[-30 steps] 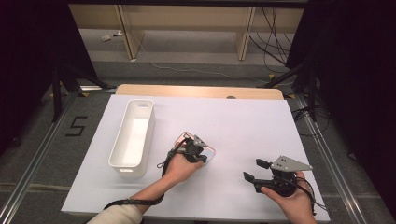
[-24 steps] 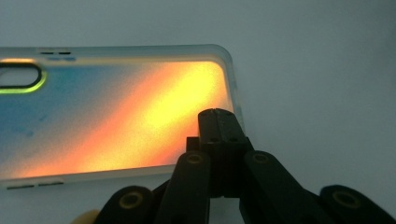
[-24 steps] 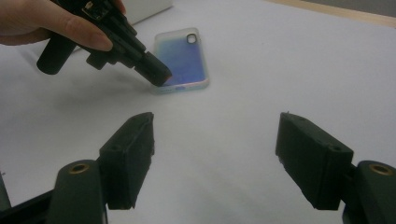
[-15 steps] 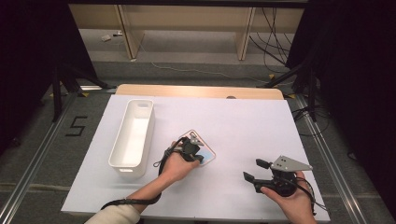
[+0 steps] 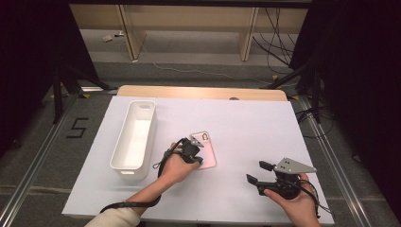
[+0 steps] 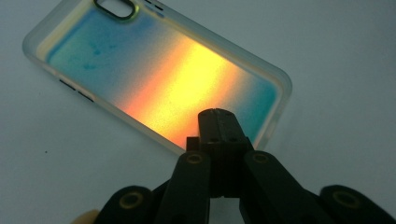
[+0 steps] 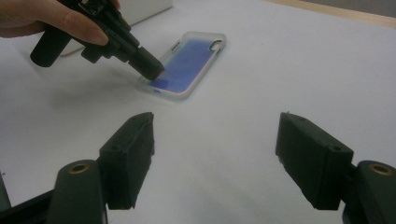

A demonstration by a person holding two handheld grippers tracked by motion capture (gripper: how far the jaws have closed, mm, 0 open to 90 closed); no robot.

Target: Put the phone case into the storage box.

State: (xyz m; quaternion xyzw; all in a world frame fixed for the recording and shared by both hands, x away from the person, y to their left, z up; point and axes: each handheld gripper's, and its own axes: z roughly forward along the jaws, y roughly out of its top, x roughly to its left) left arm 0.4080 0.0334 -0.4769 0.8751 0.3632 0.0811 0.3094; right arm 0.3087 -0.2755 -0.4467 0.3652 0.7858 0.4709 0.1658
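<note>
An iridescent phone case (image 5: pixel 208 147) lies flat on the white table (image 5: pixel 250 118), camera cutout at its far end. In the left gripper view the phone case (image 6: pixel 154 74) glows orange between blue ends. My left gripper (image 5: pixel 197 158) is shut, its joined tips (image 6: pixel 218 115) resting over the case's near end. From the right gripper view, the left gripper (image 7: pixel 150 69) slants down onto that end of the phone case (image 7: pixel 189 63). My right gripper (image 5: pixel 255 173) is open near the table's front right, and its jaws (image 7: pixel 215 158) stand wide apart with nothing between them.
A long white bin (image 5: pixel 135 137) stands left of the case, lengthwise away from me. A wooden strip (image 5: pixel 203 92) runs along the table's far edge. Bare white surface lies between the two grippers.
My left hand has drawn back a little toward me, so more of the phone case shows beyond the gripper. The right gripper has stayed where it was.
</note>
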